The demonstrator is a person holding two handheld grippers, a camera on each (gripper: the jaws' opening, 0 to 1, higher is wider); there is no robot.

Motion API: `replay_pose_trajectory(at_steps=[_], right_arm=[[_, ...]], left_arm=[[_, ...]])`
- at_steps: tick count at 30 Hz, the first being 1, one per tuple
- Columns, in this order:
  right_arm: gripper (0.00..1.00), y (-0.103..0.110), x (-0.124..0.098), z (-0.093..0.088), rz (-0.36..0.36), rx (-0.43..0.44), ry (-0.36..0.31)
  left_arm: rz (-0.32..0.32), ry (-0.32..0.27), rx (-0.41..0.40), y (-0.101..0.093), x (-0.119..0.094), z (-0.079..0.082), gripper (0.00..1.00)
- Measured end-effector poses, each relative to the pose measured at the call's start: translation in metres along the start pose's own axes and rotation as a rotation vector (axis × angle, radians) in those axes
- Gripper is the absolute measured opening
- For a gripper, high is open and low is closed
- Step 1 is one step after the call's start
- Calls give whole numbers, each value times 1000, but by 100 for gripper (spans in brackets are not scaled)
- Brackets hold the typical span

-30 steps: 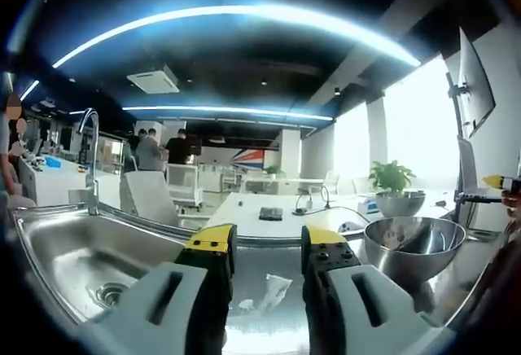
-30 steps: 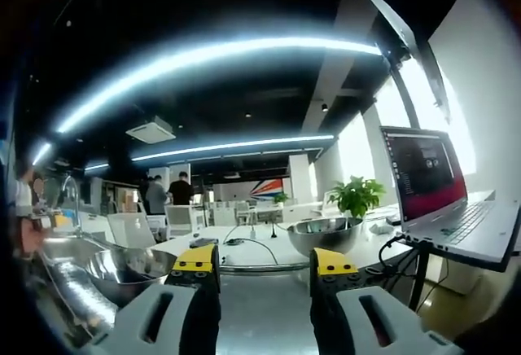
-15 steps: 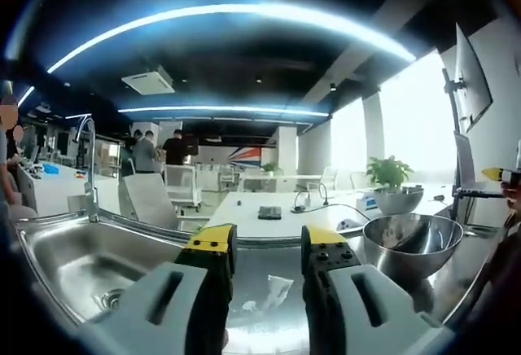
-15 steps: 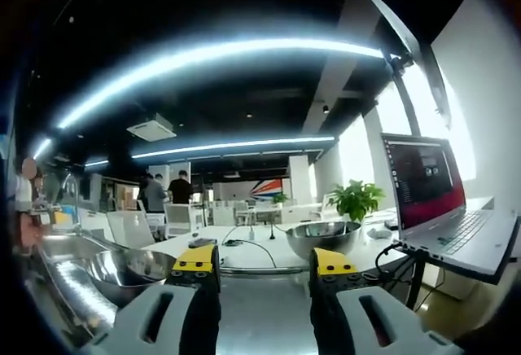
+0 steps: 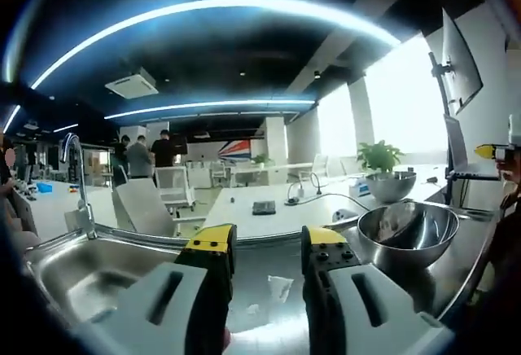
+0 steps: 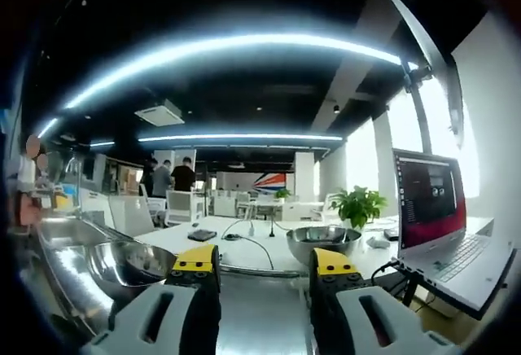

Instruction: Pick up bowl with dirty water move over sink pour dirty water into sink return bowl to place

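Observation:
A shiny steel bowl [image 5: 409, 231] stands on the steel counter to the right of my left gripper [image 5: 267, 246], which is open with nothing between its jaws. The sink [image 5: 85, 278] with its tall faucet [image 5: 76, 168] lies to the left of that gripper. In the right gripper view the same bowl [image 6: 129, 264] sits low on the left, and the sink basin [image 6: 57, 233] is further left. My right gripper [image 6: 264, 261] is open and empty, above the bare counter. I cannot tell whether the bowl holds water.
A second steel bowl [image 6: 323, 241] with a potted plant [image 6: 357, 207] behind it stands on the white table beyond the counter. A laptop [image 6: 444, 225] sits on a stand at the right. A crumpled scrap [image 5: 279, 287] lies on the counter. People stand far back in the room.
Both cameras have turned slightly: in the left gripper view the sink slid left and the bowl came nearer; in the right gripper view the laptop moved right. Both grippers stay open.

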State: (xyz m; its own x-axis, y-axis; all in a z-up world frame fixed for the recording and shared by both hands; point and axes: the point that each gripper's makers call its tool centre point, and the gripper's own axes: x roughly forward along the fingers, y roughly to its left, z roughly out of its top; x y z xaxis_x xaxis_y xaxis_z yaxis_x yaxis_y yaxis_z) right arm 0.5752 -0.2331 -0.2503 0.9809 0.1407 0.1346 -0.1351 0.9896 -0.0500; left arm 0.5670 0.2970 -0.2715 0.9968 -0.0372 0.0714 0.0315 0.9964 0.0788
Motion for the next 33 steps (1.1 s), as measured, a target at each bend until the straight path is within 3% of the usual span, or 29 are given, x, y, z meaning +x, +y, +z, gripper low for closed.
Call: replay_pose_trajectory(at_steps=[12,16,19,24,33], right_arm=[[34,3,5,10,32,-37,82],[33,10,8,13,66,-46,111],[33,15,10,18,89,-56,120],[33,25,16,26,137,-52,149],[32,42,24,36,203,-78,200]], left_arm=[[-96,72,-31,-8,11,10,26],[-148,119,-41,-13,15,13,26],[-150,129,-55,-12,18,18,26],[-242,202,-47,-31,24,20,27],[-352,267,18,-64,33,29,27]])
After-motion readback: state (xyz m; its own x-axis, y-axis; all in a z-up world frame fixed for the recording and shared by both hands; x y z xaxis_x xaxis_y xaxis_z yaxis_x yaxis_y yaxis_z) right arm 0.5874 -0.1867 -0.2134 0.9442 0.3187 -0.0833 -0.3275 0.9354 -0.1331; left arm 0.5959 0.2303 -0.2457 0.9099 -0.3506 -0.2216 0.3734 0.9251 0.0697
